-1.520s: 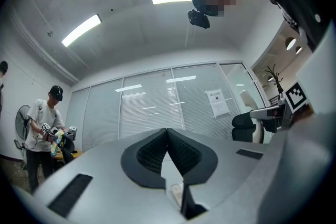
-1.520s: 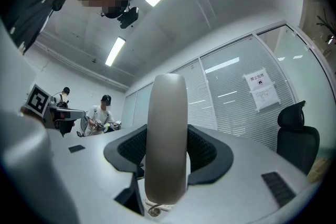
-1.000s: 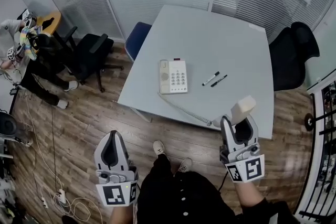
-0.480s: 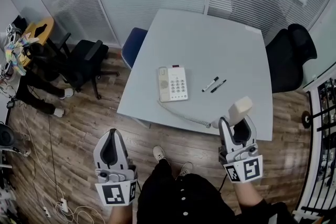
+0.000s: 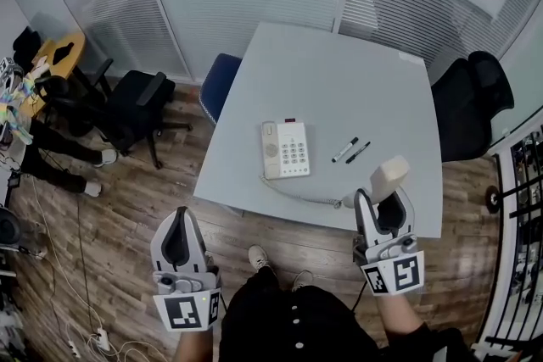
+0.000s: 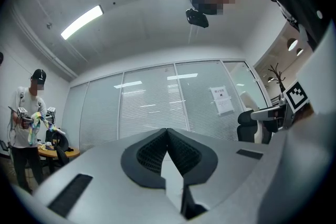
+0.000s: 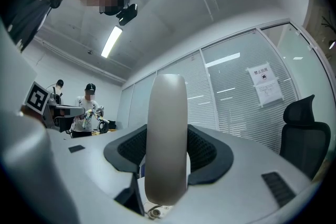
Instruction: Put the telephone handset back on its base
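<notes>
The beige telephone base [image 5: 286,149] with its keypad lies on the pale grey table [image 5: 356,80], near the front edge. Its coiled cord [image 5: 307,193] runs along that edge to the beige handset [image 5: 389,178]. My right gripper [image 5: 383,203] is shut on the handset, which it holds upright off the table's front right corner. In the right gripper view the handset [image 7: 167,134] stands between the two pads. My left gripper [image 5: 180,225] hangs over the wooden floor, left of the table, shut and empty; in the left gripper view its tips [image 6: 167,132] meet.
Two markers [image 5: 349,151] lie right of the base. A black office chair [image 5: 471,93] stands at the table's right, a blue chair [image 5: 219,74] at its left side, another black chair [image 5: 140,102] further left. A person [image 6: 25,123] stands by a desk at the far left.
Both grippers have come a little nearer to the table's front edge, and the table and base now sit lower in the head view. The right gripper's hold on the handset is unchanged.
</notes>
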The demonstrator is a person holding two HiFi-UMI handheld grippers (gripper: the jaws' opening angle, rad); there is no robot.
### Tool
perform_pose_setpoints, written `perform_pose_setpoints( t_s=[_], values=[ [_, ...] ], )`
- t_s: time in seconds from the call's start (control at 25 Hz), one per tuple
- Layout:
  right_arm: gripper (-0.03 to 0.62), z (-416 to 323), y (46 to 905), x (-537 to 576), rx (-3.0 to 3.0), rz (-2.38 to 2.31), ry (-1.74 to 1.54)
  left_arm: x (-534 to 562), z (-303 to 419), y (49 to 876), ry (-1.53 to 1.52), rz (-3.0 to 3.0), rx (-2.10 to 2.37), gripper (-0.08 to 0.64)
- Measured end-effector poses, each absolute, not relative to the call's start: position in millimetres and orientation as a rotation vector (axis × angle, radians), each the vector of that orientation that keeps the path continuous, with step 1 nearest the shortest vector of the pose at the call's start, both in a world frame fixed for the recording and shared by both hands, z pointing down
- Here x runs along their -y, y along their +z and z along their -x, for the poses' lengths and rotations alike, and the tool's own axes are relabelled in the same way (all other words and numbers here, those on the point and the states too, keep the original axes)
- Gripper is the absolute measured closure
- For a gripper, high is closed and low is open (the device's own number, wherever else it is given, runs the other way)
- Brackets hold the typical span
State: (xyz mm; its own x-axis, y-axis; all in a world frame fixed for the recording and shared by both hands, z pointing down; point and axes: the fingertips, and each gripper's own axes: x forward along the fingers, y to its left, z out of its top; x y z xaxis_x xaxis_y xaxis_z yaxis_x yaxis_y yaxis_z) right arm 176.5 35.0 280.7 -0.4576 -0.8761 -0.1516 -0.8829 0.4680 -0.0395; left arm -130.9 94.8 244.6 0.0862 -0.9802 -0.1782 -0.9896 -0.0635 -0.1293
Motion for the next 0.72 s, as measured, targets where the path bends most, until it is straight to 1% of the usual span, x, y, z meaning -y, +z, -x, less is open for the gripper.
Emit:
perform_pose_setpoints(
  t_s=[0.72],
  values=[
    [0.359, -133.4, 264.8, 12.8, -2.519, 1.565, 0.148, -41.0, 177.7, 234.1, 0.136, 2.136, -1.93, 0.546]
  ],
)
